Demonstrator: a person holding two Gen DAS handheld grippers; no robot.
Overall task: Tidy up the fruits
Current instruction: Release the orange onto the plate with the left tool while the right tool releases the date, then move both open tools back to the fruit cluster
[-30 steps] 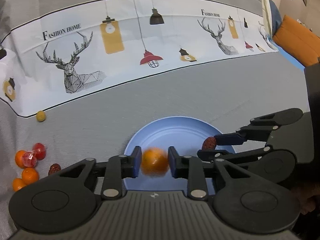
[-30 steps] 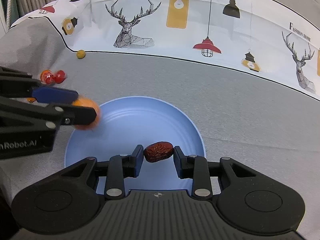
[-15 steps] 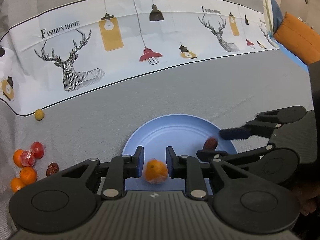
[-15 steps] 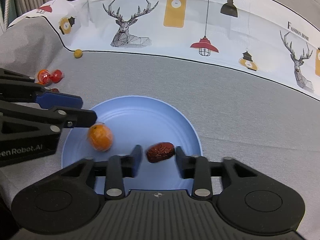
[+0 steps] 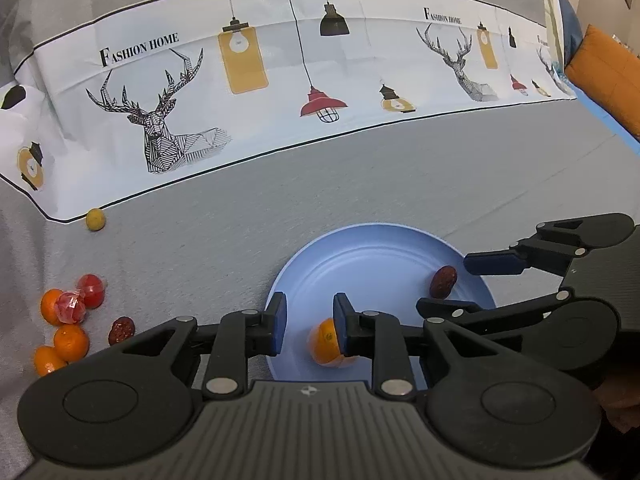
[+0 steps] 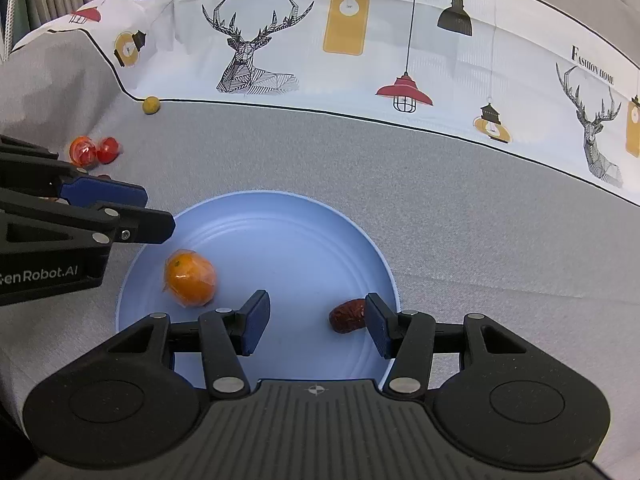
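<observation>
Loose fruit: three oranges (image 5: 71,342), two red wrapped sweets (image 5: 91,290) and a dark date (image 5: 122,329) are lying together on the grey cloth (image 5: 360,184) at far left, well apart from the plate; a small yellow ball (image 5: 96,219) is sitting farther back at the edge of the printed white band (image 5: 280,80).
Left tool: the left tool (image 5: 308,322) is hanging over the near left rim of the plate with its jaws standing apart and gripping nothing.
Orange on plate: a wrapped orange (image 6: 190,278) is resting on the left part of the blue plate (image 6: 288,240), just beside the left tool's right finger.
Date on plate: a dark red date (image 6: 348,316) is lying on the right part of the plate, touching or nearly touching the right tool's right finger.
Right tool: the right tool (image 6: 316,322) is hovering over the plate's near edge, spread wide, holding nothing.
</observation>
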